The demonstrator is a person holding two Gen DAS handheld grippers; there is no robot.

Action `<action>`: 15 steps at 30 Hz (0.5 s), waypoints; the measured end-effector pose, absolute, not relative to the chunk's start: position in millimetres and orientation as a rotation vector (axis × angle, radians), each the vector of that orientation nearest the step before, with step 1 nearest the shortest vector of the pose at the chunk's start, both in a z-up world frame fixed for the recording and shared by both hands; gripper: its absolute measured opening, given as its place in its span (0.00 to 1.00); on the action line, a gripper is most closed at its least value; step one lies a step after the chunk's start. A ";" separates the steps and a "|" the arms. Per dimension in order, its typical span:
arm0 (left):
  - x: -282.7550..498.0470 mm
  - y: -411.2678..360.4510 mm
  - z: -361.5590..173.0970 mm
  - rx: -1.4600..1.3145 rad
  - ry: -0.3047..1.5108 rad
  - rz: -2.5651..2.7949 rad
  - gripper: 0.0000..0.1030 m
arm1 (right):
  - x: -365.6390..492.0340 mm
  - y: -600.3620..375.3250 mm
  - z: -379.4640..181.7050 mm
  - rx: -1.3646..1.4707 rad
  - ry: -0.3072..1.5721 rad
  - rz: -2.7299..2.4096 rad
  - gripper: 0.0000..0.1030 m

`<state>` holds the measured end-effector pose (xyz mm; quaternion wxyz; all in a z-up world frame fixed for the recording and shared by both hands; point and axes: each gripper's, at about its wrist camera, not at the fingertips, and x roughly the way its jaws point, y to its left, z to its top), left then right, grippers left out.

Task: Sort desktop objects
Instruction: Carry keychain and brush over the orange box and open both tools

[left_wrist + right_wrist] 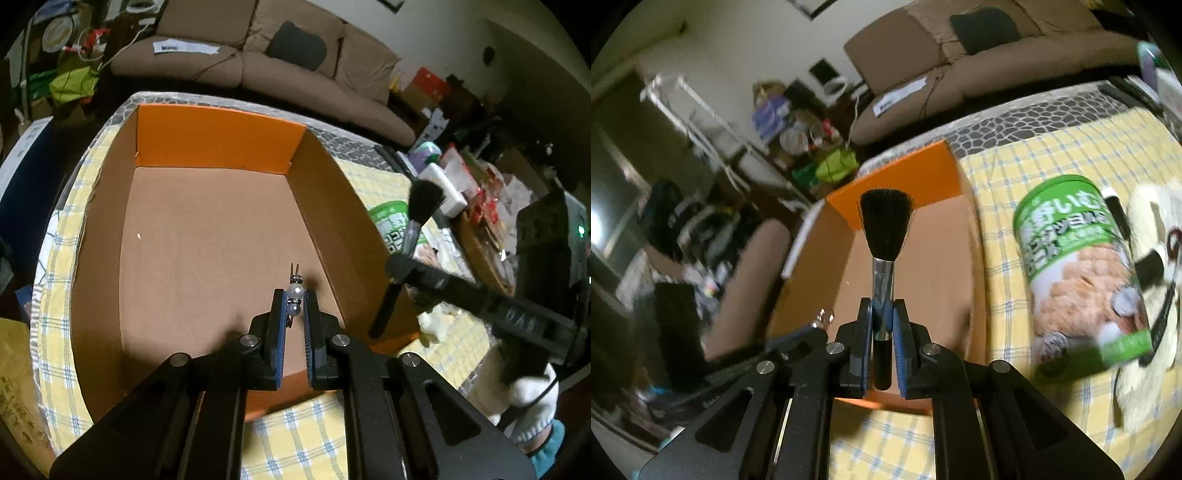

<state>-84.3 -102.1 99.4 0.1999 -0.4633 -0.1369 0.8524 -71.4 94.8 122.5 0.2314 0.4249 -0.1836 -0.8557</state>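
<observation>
- Left gripper (295,299) clamps a pearl hairpin (295,291) above the cardboard box (207,229).
- Right gripper (882,314) clamps a black brush (884,236) beside the box.
- Yellow checked cloth (1045,162) covers the table; green can (1082,280) lies on it.
- Brown sofa (258,48) behind.

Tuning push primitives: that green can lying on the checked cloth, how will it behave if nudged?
The green can lies on its side, so it would probably roll if nudged across its length. Its printed label looks smooth, maybe slippery. The cloth may damp the roll slightly.
</observation>
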 end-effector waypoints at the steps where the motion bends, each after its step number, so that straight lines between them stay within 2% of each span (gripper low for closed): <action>1: -86.8 -105.0 97.6 -1.295 -0.393 2.388 0.08 | -72.3 87.8 119.8 1.181 -0.455 -2.363 0.09; 5: -92.4 -111.3 89.0 -1.322 -0.432 2.380 0.08 | -81.4 55.9 101.2 1.287 -0.217 -2.404 0.09; 15: -90.8 -87.7 75.4 -1.364 -0.362 2.367 0.08 | -81.1 41.4 75.7 1.397 0.003 -2.418 0.08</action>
